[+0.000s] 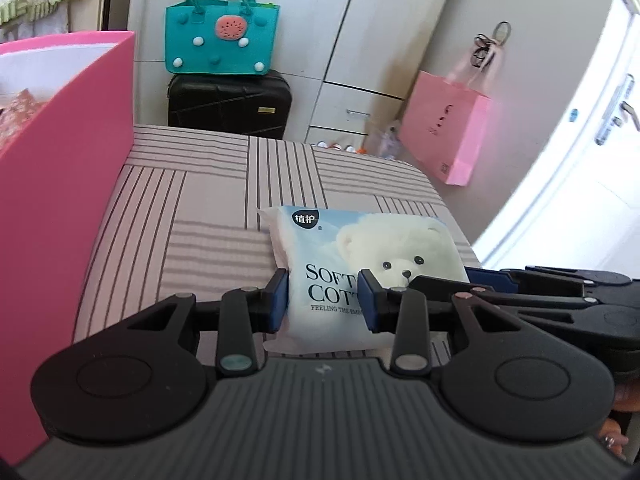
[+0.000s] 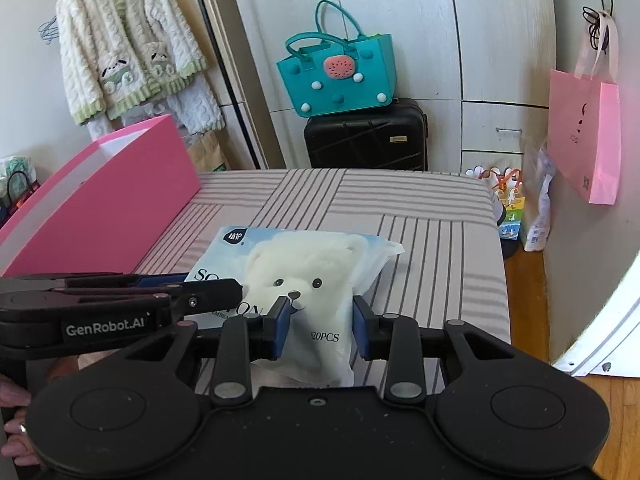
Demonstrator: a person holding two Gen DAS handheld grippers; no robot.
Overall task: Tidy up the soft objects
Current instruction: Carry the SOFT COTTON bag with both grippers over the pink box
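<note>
A soft tissue pack [image 1: 360, 240] printed with a white teddy bear lies over the striped bed sheet [image 1: 180, 220]. My left gripper [image 1: 324, 300] is shut on the pack's left part, its blue pads pressing the wrapper in. My right gripper [image 2: 320, 328] is shut on the right part of the same pack [image 2: 304, 256], squeezing it narrow between the pads. The right gripper [image 1: 460, 280] reaches in from the right edge of the left wrist view, and the left gripper [image 2: 208, 284] from the left of the right wrist view. An open pink box [image 1: 80, 160] stands on the bed to the left.
The pink box [image 2: 100, 200] runs along the bed's left side. Beyond the bed, a teal handbag [image 2: 336, 72] sits on a black suitcase [image 2: 364, 136]. A pink paper bag [image 2: 584, 136] hangs on the wardrobe at right. A hand [image 2: 16, 428] shows at the lower left.
</note>
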